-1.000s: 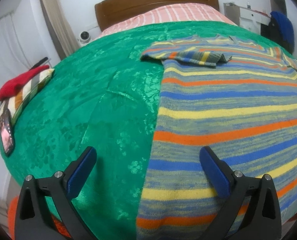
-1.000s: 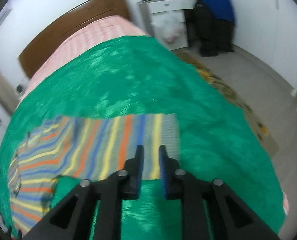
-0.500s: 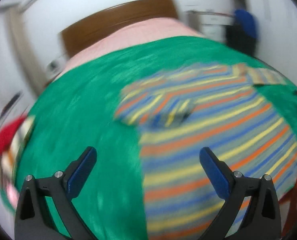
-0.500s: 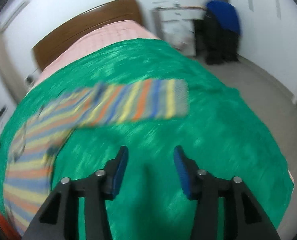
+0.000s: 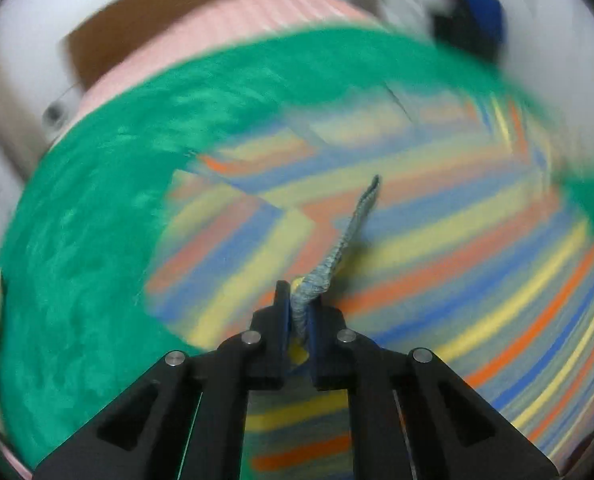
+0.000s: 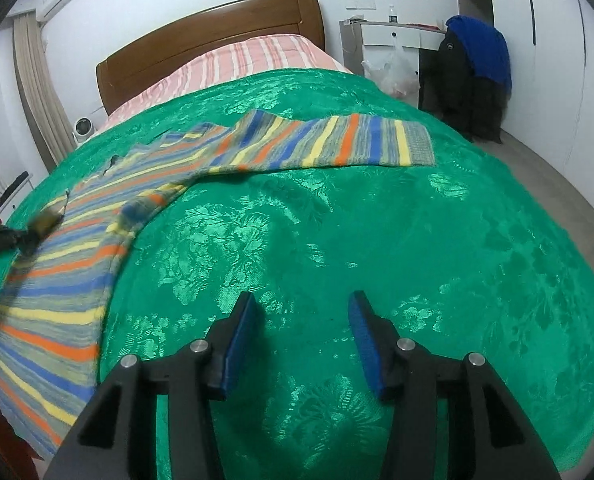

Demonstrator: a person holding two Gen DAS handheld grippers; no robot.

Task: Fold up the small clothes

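Observation:
A knit sweater (image 5: pixel 437 240) with blue, yellow and orange stripes lies on the green bedspread (image 5: pixel 77 240). My left gripper (image 5: pixel 299 300) is shut on a raised fold of its grey-blue edge, which stands up as a thin ridge ahead of the fingers. The left wrist view is motion-blurred. In the right wrist view the sweater's body (image 6: pixel 57 280) runs along the left side. Its sleeve (image 6: pixel 337 140) lies flat, stretched toward the right. My right gripper (image 6: pixel 303 312) is open over bare bedspread (image 6: pixel 377 240) with nothing between its fingers, well short of the sleeve.
A wooden headboard (image 6: pixel 213 36) and pink striped sheet (image 6: pixel 249 56) lie beyond the bedspread. A white desk (image 6: pixel 393 36), a plastic bag (image 6: pixel 393 72) and a chair with dark and blue jackets (image 6: pixel 473 72) stand at the far right. Grey floor (image 6: pixel 545 184) borders the bed's right edge.
My left gripper went from wide open to shut on the sweater's edge and swung over the sweater. My right gripper opened, let the sleeve go and drew back from it.

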